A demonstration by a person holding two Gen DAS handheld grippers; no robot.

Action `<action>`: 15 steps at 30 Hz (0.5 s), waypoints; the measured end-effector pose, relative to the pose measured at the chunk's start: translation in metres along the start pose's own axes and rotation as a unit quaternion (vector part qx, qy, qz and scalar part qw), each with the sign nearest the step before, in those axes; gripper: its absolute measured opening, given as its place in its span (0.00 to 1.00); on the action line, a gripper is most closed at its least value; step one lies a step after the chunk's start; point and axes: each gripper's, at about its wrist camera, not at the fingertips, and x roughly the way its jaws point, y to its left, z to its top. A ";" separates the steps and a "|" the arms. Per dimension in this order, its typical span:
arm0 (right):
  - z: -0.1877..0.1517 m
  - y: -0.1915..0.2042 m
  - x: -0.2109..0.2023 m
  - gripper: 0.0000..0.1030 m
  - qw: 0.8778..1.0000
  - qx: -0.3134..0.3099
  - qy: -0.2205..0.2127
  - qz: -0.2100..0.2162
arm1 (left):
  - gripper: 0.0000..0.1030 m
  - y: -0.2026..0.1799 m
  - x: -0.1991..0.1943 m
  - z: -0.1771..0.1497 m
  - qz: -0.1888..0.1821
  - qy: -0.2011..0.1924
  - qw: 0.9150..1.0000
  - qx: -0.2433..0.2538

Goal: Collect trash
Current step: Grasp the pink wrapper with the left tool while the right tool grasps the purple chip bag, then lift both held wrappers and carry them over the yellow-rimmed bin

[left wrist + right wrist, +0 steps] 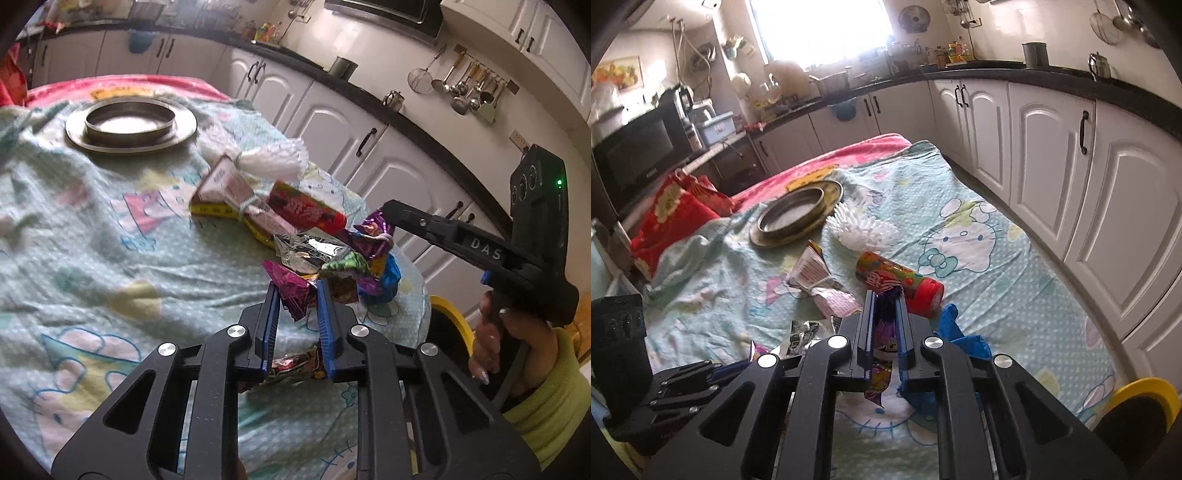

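A heap of crumpled snack wrappers lies on the mint cartoon-print cloth near its right edge. My left gripper is shut on a magenta foil wrapper at the front of the heap. My right gripper is shut on a purple wrapper; in the left wrist view its tip pinches that purple wrapper at the far side of the heap. A red sweets tube lies just beyond, with a crumpled paper packet beside it. Blue wrapping sits to the right.
A metal plate with a bowl on it stands further back, and a white frilly piece lies near it. A yellow-rimmed bin stands beyond the cloth's right edge. White cabinets run along the right. A red cloth lies at left.
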 end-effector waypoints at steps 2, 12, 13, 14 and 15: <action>0.001 0.001 -0.005 0.10 1.000 0.003 -0.006 0.003 | 0.14 -0.002 -0.006 0.002 0.006 -0.006 1.000 0.007; 0.009 0.004 -0.042 0.10 0.999 0.003 -0.043 0.008 | 0.14 -0.014 -0.037 0.014 -0.019 -0.039 0.999 0.011; 0.009 0.003 -0.047 0.10 0.999 0.004 -0.048 0.008 | 0.14 -0.015 -0.038 0.014 -0.019 -0.040 0.999 0.013; 0.009 0.002 -0.050 0.10 0.999 0.005 -0.050 0.008 | 0.14 -0.017 -0.039 0.014 -0.019 -0.041 0.999 0.016; 0.009 0.001 -0.055 0.10 0.999 0.006 -0.054 0.008 | 0.14 -0.018 -0.039 0.014 -0.019 -0.042 0.999 0.017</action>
